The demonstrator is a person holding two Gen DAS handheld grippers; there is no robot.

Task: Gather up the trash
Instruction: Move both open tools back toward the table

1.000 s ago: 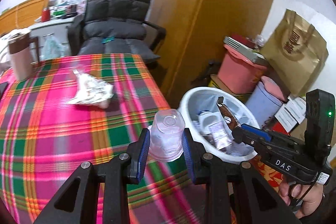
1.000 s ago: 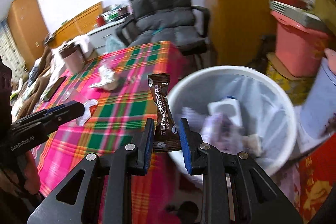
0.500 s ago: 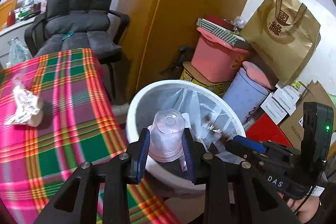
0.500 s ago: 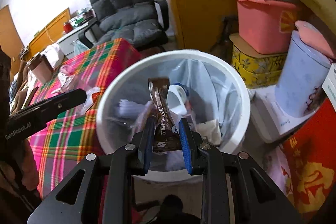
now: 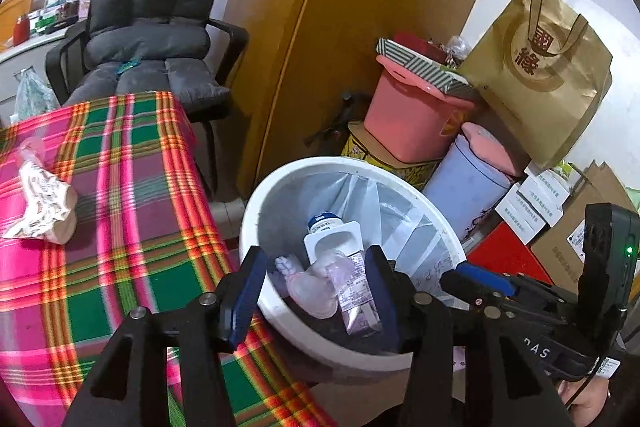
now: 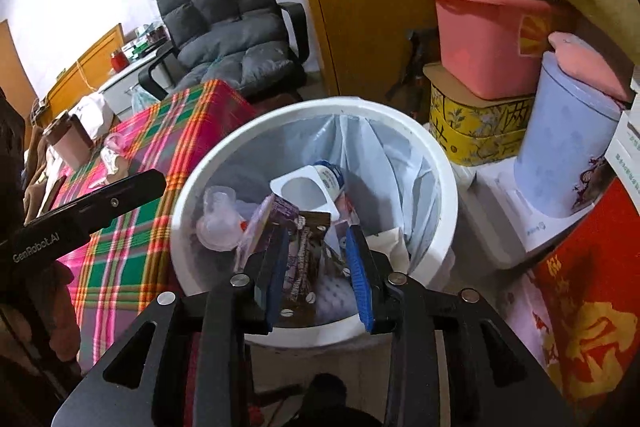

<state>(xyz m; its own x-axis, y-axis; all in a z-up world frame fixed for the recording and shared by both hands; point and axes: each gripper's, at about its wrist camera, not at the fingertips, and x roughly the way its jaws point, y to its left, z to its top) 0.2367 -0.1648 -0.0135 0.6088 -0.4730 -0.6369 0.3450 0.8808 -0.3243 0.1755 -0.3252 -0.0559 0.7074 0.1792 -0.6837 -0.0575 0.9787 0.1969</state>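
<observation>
A white trash bin (image 5: 280,183) with a pale liner stands beside the table; it also shows in the right wrist view (image 6: 400,123). My left gripper (image 5: 316,291) is open and empty above the bin's near side. The clear plastic cup (image 5: 310,285) lies inside the bin and shows too in the right wrist view (image 6: 218,223). My right gripper (image 6: 318,271) is open over the bin, and the brown wrapper (image 6: 304,259) lies loose between its pads among the trash. A crumpled wrapper (image 5: 40,203) lies on the plaid tablecloth (image 5: 120,227).
A grey padded chair (image 5: 148,27) stands behind the table. A pink tub (image 5: 412,119), a lavender container (image 5: 468,187), a gold paper bag (image 5: 540,75), boxes and a yellow tin (image 6: 476,127) crowd the floor right of the bin. A mug (image 6: 68,143) stands on the table.
Both grippers have opened over the bin. The clear cup has dropped from the left gripper and the brown wrapper from the right gripper into the bin.
</observation>
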